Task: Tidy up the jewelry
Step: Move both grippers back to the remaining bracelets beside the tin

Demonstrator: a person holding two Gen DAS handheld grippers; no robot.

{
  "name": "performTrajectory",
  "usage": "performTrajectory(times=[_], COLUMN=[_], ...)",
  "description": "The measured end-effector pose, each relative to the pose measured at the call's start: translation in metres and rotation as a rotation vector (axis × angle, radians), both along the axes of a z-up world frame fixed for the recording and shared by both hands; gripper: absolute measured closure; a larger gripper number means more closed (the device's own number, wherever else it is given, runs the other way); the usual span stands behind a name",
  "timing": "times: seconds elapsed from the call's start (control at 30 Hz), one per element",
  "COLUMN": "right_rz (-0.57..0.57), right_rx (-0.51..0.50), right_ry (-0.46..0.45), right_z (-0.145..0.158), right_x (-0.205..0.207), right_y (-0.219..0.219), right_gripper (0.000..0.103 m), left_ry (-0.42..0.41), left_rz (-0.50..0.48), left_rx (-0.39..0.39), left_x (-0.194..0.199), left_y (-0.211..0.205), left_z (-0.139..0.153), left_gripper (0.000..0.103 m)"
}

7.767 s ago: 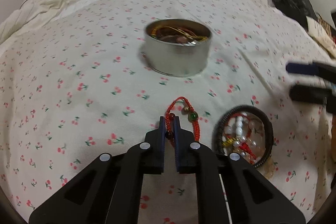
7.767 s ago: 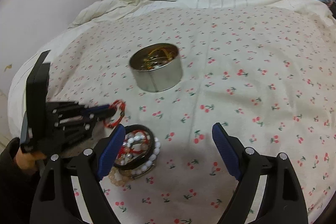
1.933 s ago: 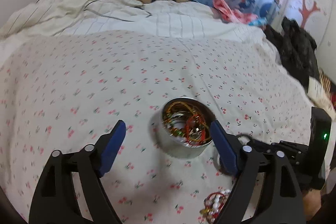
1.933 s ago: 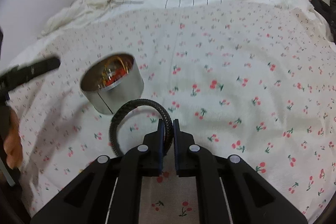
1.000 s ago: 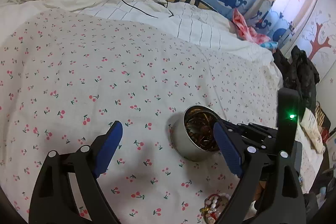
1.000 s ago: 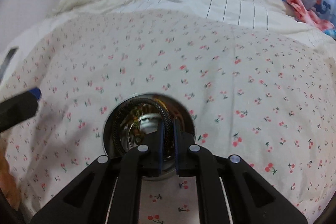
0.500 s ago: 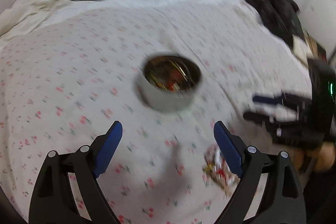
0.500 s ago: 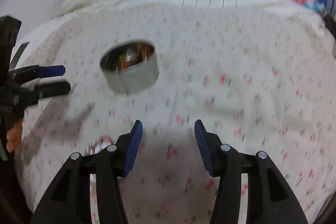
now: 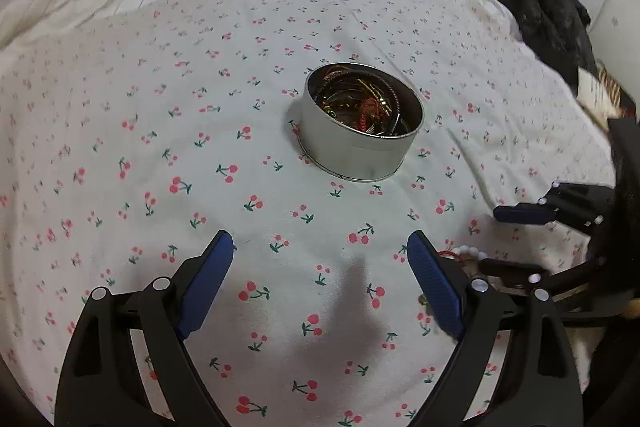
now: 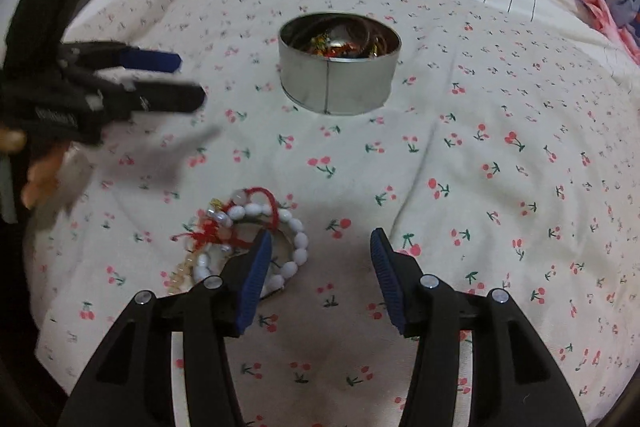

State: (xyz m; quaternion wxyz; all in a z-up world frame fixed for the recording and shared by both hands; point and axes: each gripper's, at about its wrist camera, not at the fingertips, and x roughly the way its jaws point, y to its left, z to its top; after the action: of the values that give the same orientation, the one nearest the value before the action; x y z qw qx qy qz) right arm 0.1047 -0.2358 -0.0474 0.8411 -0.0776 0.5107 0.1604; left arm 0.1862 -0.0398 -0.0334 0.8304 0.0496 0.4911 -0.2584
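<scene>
Jewelry was in two places on the cherry-print bed sheet (image 9: 168,131): most of it lay heaped inside the round silver tin (image 9: 362,133), and a small pile of white bead bracelets tangled with red cord (image 10: 256,231) remained on the sheet, well apart from the tin on the near side.

The step in hand looked like the next pick from that pile. To do it well, the right gripper (image 10: 318,273) would need to shift toward its left-hand jaw, which overlapped the pile's edge, so that one strand sat squarely between the blue pads; a low approach would let the pads pinch a single bracelet, not the knot of cord, and a slow lift would show whether the red cord dragged its neighbours along. The soft sheet would give under pressure, so pressing hard seemed unwise. The left gripper (image 9: 320,277) hung wide open over bare sheet, clear of tin and pile.

Compared with a second earlier, the right jaws were no longer clenched on the black braided ring over the tin; they had just been opening, stood released at a middling width with nothing between them, and the ring appeared to lie in the tin. The right gripper had also come away from the tin to the pile.
</scene>
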Motion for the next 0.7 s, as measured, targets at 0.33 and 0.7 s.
performTrajectory(times=[0.33,0.7], right_rz=[-0.052,-0.052], right_rx=[-0.086,-0.285], right_ry=[-0.023,-0.07], right_z=[-0.006,-0.016], right_x=[0.005,0.002], right_y=[-0.011,0.004], right_gripper=[0.044,0.033], left_ry=[0.001,-0.058], left_rz=[-0.211,-0.229], left_rx=[0.078,0.202], left_x=[-0.025,-0.037], left_y=[-0.041,-0.06], left_z=[-0.016,-0.027], left_gripper=[0.018,0.018])
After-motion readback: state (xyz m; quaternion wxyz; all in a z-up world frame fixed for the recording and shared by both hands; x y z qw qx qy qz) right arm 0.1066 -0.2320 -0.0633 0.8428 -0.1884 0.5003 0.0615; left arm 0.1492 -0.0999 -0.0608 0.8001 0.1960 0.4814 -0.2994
